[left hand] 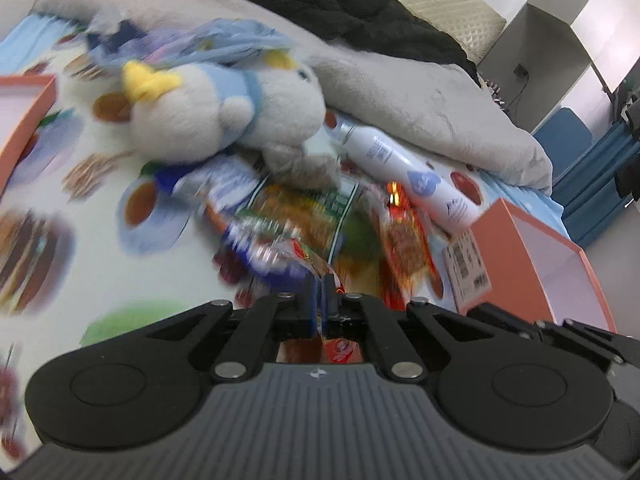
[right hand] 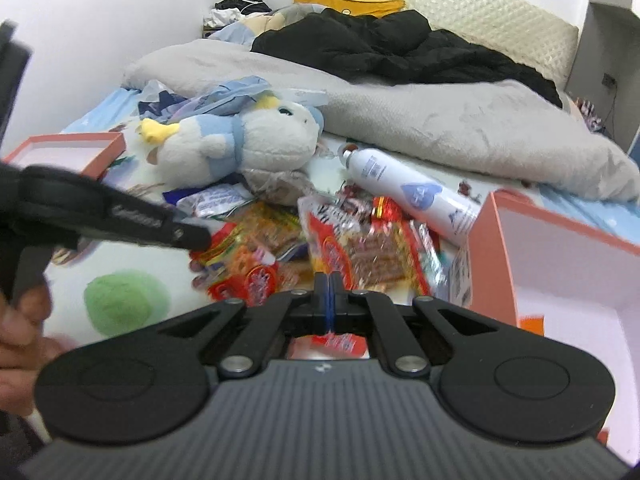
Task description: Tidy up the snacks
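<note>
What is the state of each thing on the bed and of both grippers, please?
left gripper: shut on a snack packet
right gripper: shut on a red packet
white bottle: lying on its side
plush toy: lying on its side
orange box: open
snack pile: loose, unsorted

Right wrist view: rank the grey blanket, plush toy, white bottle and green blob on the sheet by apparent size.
1. grey blanket
2. plush toy
3. white bottle
4. green blob

The bottle and the blob look close in size, and the blob is nearer the camera, so their order is unsure.
</note>
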The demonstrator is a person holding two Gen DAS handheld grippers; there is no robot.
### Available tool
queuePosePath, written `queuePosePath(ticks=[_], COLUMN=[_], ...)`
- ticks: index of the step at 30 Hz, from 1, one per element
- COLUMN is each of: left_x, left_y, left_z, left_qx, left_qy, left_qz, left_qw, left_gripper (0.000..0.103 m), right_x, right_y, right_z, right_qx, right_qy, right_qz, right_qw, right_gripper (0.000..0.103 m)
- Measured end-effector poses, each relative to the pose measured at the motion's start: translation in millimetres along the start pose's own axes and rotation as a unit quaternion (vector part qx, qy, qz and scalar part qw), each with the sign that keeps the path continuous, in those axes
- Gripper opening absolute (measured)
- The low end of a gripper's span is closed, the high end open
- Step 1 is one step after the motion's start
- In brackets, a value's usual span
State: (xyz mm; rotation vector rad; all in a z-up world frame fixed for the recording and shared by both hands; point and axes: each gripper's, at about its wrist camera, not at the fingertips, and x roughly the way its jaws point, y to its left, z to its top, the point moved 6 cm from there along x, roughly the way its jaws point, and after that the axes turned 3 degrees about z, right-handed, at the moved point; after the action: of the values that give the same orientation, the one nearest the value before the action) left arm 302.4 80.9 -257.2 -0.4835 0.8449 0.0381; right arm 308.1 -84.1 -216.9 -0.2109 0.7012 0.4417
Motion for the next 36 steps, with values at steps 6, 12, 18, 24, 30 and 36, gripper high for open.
queuePosePath(ticks=[6, 12, 18, 24, 30, 36], left_x=[-25.3, -36.5, -43.5, -54.9, -35.5, 3.3], left_y=[28.7, 51.4, 64.5, 64.3, 54.7, 38.4], left_z=[-33.8, -50.4, -56.0, -47.7, -43.0, -43.0], left_qx=[-0.023, -0.022, -0.028, -0.006, 0.022, 0.054], left_qy=[0.014, 0.022, 0.036, 0.024, 0.043, 0.068], left_qz=[0.006, 0.026, 0.021, 0.026, 0.01, 0.017], left_qw=[0.9996, 0.9992, 0.9987, 0.9994, 0.9988, 0.9961], left_gripper=[0.002, 0.003, 0.021, 0.076, 0.088, 0.092], right_x=[-3.1, 3.2, 14.6, 23.0, 48.7, 68.9], right_y=[2.9, 3.5, 3.0, 11.3, 13.3, 14.4], right_z=[-17.2, -25.6, -39.2, -46.4, -45.5, -35.5], right_qx=[0.007, 0.007, 0.016, -0.012, -0.054, -0.068], right_qy=[0.012, 0.027, 0.049, 0.045, 0.065, 0.065], right_qz=[0.015, 0.027, 0.034, 0.053, 0.057, 0.082], right_qw=[1.0, 0.999, 0.998, 0.998, 0.995, 0.992], right_gripper=[0.006, 0.007, 0.011, 0.076, 0.076, 0.076])
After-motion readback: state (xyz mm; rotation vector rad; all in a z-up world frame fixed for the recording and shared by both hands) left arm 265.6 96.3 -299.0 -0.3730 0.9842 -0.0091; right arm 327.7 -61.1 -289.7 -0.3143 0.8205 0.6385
